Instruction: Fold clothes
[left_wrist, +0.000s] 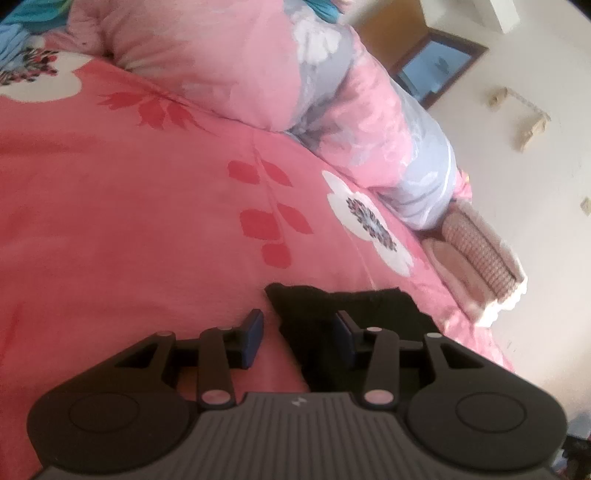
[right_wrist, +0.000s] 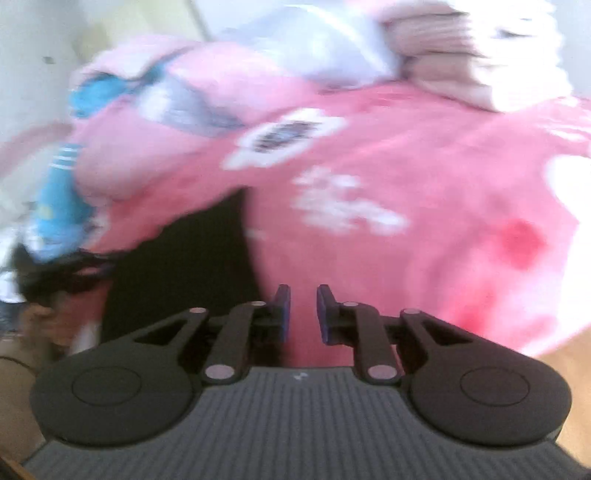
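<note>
A black garment lies on the pink flowered bedsheet, with its corner just ahead of my left gripper. The left jaws stand apart. The black cloth lies under the right finger and fills part of the gap, while the left finger is over bare sheet and clear of the cloth. In the blurred right wrist view the black garment lies to the left of my right gripper. The right jaws stand a narrow gap apart, with only pink sheet showing between them.
A bundled pink and grey quilt lies along the far side of the bed, with a folded knitted pink item near the bed's edge. A blue cloth hangs at the left. A framed picture hangs on the pale wall.
</note>
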